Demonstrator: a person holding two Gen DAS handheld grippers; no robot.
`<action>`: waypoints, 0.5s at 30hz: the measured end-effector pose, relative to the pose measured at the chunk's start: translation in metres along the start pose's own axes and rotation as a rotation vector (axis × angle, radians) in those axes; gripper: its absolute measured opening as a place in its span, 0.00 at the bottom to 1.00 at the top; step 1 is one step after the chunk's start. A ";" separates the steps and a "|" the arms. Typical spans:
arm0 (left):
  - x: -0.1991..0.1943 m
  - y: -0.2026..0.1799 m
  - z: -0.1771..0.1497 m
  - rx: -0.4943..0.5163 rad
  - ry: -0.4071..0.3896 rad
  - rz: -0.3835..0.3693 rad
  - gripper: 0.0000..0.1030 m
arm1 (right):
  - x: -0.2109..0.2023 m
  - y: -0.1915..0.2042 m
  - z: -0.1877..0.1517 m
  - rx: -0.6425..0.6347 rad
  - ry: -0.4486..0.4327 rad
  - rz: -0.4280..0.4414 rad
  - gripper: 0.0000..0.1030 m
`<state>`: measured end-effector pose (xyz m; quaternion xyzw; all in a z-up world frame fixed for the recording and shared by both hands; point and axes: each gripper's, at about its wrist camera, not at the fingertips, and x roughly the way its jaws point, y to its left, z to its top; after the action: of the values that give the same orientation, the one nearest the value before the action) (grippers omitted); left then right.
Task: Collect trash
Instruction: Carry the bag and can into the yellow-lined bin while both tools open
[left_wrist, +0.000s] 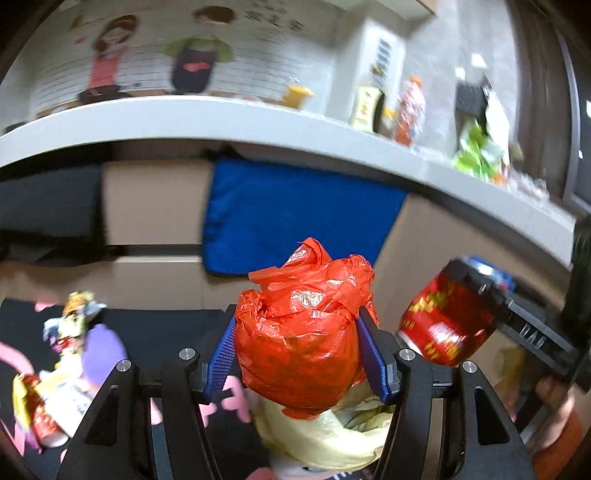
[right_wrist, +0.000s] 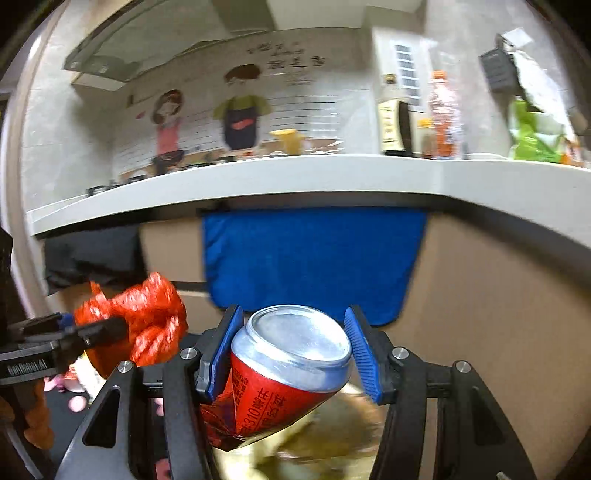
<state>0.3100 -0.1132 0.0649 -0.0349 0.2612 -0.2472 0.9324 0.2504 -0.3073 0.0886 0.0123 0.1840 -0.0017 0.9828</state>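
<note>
My left gripper (left_wrist: 297, 354) is shut on a crumpled red plastic bag (left_wrist: 303, 328) and holds it above a pale yellow trash bag (left_wrist: 325, 439) that lies open below. My right gripper (right_wrist: 291, 354) is shut on a crushed red drink can (right_wrist: 280, 373), silver end up, over the same yellow bag (right_wrist: 325, 443). The can (left_wrist: 447, 317) and the right gripper show at the right of the left wrist view. The red bag (right_wrist: 144, 317) shows at the left of the right wrist view.
A white counter (left_wrist: 221, 118) runs across above, with bottles (right_wrist: 443, 114) and a green packet (right_wrist: 532, 136). A blue cloth (left_wrist: 295, 218) hangs on the cabinet front. More wrappers and a red can (left_wrist: 48, 402) lie on a dark mat at left.
</note>
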 end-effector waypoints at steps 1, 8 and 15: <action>0.015 -0.009 -0.002 0.016 0.024 -0.005 0.59 | 0.002 -0.008 0.001 -0.001 0.006 -0.019 0.52; 0.077 -0.023 -0.022 0.006 0.173 -0.043 0.59 | 0.030 -0.039 -0.020 0.029 0.082 -0.050 0.52; 0.117 -0.016 -0.040 -0.015 0.274 -0.090 0.61 | 0.057 -0.051 -0.045 0.066 0.149 -0.051 0.52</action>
<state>0.3698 -0.1805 -0.0220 -0.0195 0.3858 -0.2895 0.8757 0.2870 -0.3569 0.0248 0.0399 0.2569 -0.0321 0.9651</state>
